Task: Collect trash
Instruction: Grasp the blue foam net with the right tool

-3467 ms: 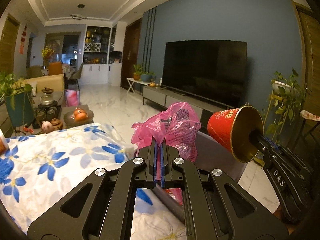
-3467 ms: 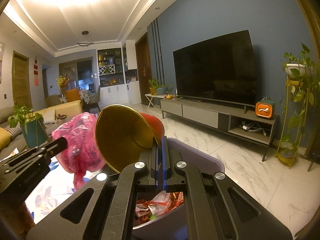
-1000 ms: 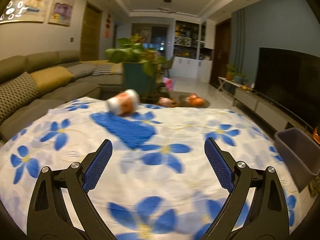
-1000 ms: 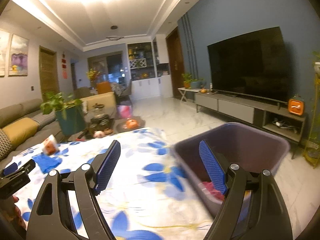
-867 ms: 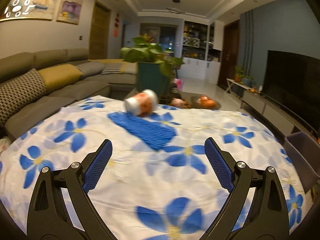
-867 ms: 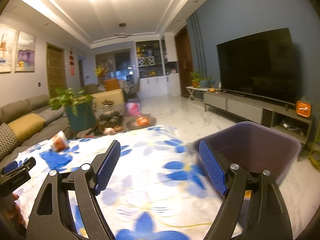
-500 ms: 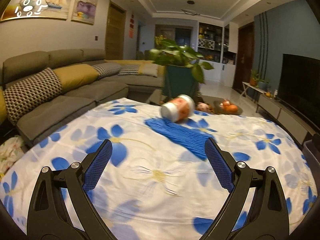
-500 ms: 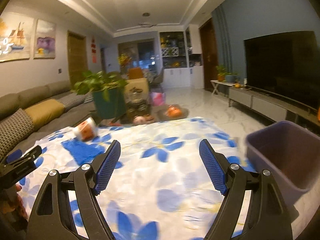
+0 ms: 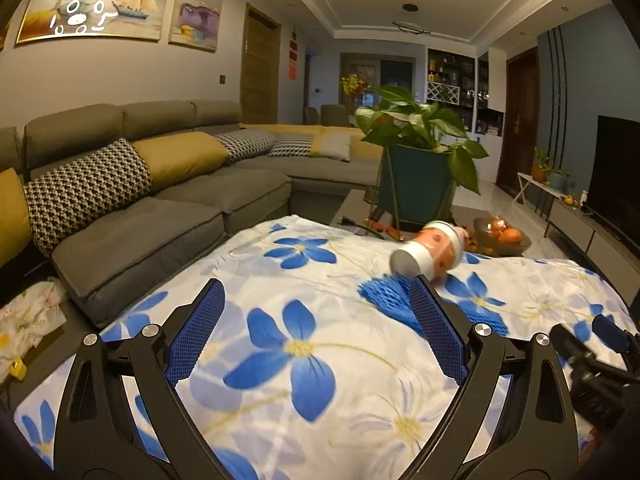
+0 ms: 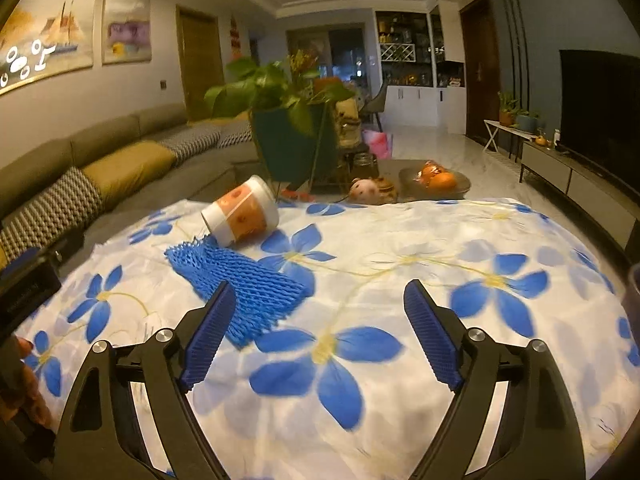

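Note:
An orange-and-white paper cup (image 10: 242, 210) lies on its side on the flowered tablecloth (image 10: 400, 240). A blue foam net (image 10: 244, 280) lies flat just in front of it. My right gripper (image 10: 320, 286) hovers over the cloth just right of the net. Its jaws are opening and nothing is between them. My left gripper (image 9: 316, 284) is open and empty. In its view, the cup (image 9: 430, 254) and net (image 9: 386, 292) sit to the right, past its right finger. The right gripper's fingertips (image 9: 592, 356) show at that view's right edge.
A grey sofa (image 9: 168, 216) with cushions runs along the left. Beyond the table's far edge stand a potted plant (image 10: 288, 136) and a fruit bowl (image 10: 434, 180). A sliver of the bin (image 10: 635, 292) shows at the right edge. The TV (image 10: 600, 104) is at right.
Both grippers, earlier shut on a pink bag and a red cup over the bin, are now open and empty. Both views swung left, away from the bin, toward the cup and net.

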A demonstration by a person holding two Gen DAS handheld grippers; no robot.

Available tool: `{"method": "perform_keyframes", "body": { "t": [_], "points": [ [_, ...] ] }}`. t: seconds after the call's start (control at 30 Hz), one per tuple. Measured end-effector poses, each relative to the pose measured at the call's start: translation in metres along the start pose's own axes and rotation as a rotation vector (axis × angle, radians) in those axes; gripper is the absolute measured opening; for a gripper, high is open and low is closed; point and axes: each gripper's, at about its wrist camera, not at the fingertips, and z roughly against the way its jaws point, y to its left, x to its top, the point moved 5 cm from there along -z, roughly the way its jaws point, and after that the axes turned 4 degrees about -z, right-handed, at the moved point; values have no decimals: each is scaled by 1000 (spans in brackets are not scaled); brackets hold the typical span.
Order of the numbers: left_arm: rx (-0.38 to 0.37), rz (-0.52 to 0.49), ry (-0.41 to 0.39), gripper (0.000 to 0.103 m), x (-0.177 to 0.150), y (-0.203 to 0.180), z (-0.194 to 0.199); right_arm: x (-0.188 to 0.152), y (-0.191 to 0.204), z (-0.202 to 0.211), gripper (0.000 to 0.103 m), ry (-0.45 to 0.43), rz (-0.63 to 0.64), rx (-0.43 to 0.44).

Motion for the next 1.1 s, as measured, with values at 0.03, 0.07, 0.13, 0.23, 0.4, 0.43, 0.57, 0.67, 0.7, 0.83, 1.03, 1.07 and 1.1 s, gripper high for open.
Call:
{"method": "perform_keyframes", "body": {
  "t": [0.03,0.07,0.13,0.23,0.4,0.43,0.57,0.67,0.7,0.83,1.03,1.07,1.1],
  "points": [
    [3,4,1,92,0,2,-4,0,5,-8,85,13,5,0],
    [14,10,4,92,-1,5,-9,1,10,-16,85,27,8,7],
    [16,20,22,92,-2,8,-17,-1,17,-27,85,56,17,13],
    [10,46,46,92,-3,13,-29,-1,24,-45,85,103,25,23],
    [8,101,73,92,-9,24,-39,-6,27,-70,85,183,10,23],
    [9,109,76,92,-10,26,-40,-7,26,-73,85,196,11,19],
    [4,126,82,92,-12,29,-42,-15,31,-84,81,254,36,18],
    [7,123,79,92,-13,28,-42,-18,34,-90,72,288,50,27],
    [8,120,79,92,-13,28,-43,-19,34,-90,70,291,55,31],
    [14,113,85,92,-14,27,-44,-21,44,-89,42,287,106,56],
    [14,115,96,92,-16,27,-46,-24,59,-80,7,275,185,89],
    [14,116,100,92,-16,26,-47,-24,59,-76,7,264,194,90],
    [14,116,104,92,-16,26,-48,-24,59,-73,7,257,197,92]
  ]
}}
